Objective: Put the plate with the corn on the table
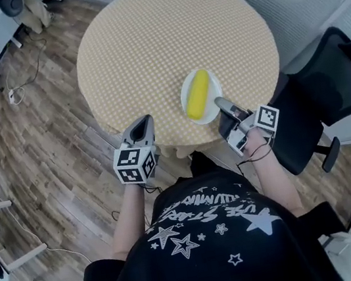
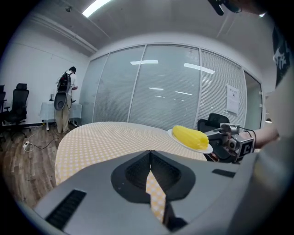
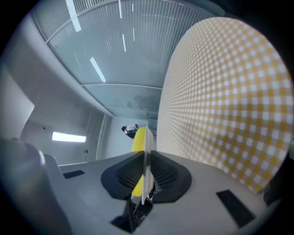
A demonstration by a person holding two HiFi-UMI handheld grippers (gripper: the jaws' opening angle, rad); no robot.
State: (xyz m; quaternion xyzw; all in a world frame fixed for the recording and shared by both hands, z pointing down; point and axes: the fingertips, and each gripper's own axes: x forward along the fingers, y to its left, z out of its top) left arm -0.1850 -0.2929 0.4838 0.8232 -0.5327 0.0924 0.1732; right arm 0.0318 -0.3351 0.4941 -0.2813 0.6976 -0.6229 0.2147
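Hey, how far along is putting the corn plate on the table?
Done: the right gripper is shut on the rim of the plate, with the corn lying on it. In hand: the plate is over the near edge of the table, seemingly not resting yet. Left: lower it, open the jaws, back away. The left gripper is shut and empty.

Left tool [image 1: 142, 124] shut, empty; right tool [image 1: 222, 102] clamped on plate [image 1: 215, 93].

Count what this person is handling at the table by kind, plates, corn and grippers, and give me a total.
Plate: 1
Corn: 1
Grippers: 2, left gripper and right gripper
Total: 4
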